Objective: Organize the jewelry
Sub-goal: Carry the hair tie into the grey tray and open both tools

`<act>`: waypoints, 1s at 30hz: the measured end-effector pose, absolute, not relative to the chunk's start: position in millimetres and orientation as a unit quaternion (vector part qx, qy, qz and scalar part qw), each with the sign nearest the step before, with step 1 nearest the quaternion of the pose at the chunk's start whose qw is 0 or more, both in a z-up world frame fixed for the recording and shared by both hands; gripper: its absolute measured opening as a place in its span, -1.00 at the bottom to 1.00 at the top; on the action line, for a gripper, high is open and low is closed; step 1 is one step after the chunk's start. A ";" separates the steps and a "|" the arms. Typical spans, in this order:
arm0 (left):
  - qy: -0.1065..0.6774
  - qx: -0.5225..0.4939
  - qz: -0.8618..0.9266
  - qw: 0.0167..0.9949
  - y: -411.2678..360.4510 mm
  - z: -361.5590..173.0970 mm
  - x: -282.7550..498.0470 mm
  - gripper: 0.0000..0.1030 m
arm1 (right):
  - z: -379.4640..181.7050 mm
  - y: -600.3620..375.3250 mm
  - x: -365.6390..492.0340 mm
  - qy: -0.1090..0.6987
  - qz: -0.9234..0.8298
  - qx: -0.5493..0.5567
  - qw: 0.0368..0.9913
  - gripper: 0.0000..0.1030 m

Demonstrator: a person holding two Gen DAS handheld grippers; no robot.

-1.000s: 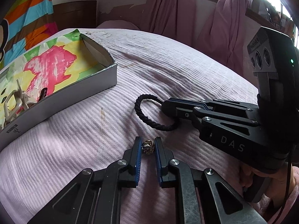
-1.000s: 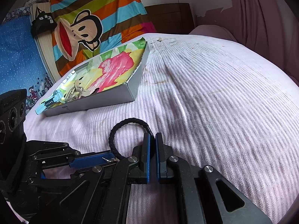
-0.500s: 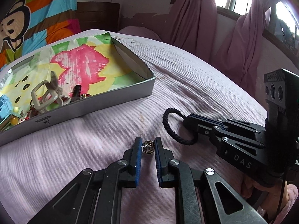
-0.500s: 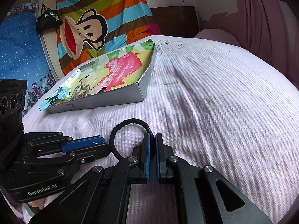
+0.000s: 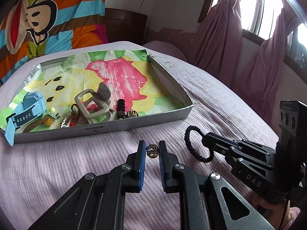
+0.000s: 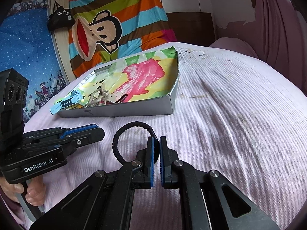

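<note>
My left gripper [image 5: 152,151] is shut on a small gold knot earring [image 5: 152,150] and holds it above the pink bedspread, just in front of the grey tray [image 5: 115,127]. The tray is lined with coloured paper and holds a blue watch [image 5: 26,111], a beige hair claw [image 5: 94,103], a gold earring [image 5: 132,113] and other small pieces. My right gripper [image 6: 156,143] is shut on a black braided hair tie [image 6: 122,134] that hangs out to the left; it shows at the right of the left wrist view [image 5: 193,145].
The tray [image 6: 134,109] lies on a pink ribbed bedspread [image 6: 239,124]. A striped monkey blanket [image 6: 115,23] hangs behind it. Purple curtains [image 5: 239,44] and a window are at the back right.
Both grippers have lifted and moved toward the tray with their loads. The tray's contents have come into full view in the left wrist view.
</note>
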State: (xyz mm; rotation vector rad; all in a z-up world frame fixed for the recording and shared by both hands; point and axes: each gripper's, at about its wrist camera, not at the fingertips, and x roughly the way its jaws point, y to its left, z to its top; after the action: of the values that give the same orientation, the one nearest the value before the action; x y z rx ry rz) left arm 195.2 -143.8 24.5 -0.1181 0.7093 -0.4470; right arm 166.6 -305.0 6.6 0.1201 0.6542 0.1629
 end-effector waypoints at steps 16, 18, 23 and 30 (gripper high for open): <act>0.293 -0.102 -0.141 0.940 -92.4 51.7 218.9 -0.75 | 38.1 -286.1 185.3 0.285 0.107 0.060 0.951 -0.90; 0.287 -0.107 -0.124 0.944 -85.5 53.9 226.5 -0.75 | 46.7 -280.9 194.9 0.279 0.108 0.052 0.953 -0.90; 0.290 -0.122 -0.085 0.945 -69.2 49.6 248.0 -0.75 | 57.9 -267.8 221.4 0.279 0.104 0.037 0.954 -0.90; 0.307 -0.122 -0.050 0.943 -56.5 38.0 268.0 -0.75 | 44.9 -267.3 254.2 0.312 0.078 0.053 0.945 -0.90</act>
State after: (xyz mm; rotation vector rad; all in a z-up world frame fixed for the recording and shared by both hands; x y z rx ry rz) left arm 268.0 -56.5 38.0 -0.2479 0.6257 -0.1020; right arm 254.2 -267.3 44.9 0.1074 0.6361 0.1584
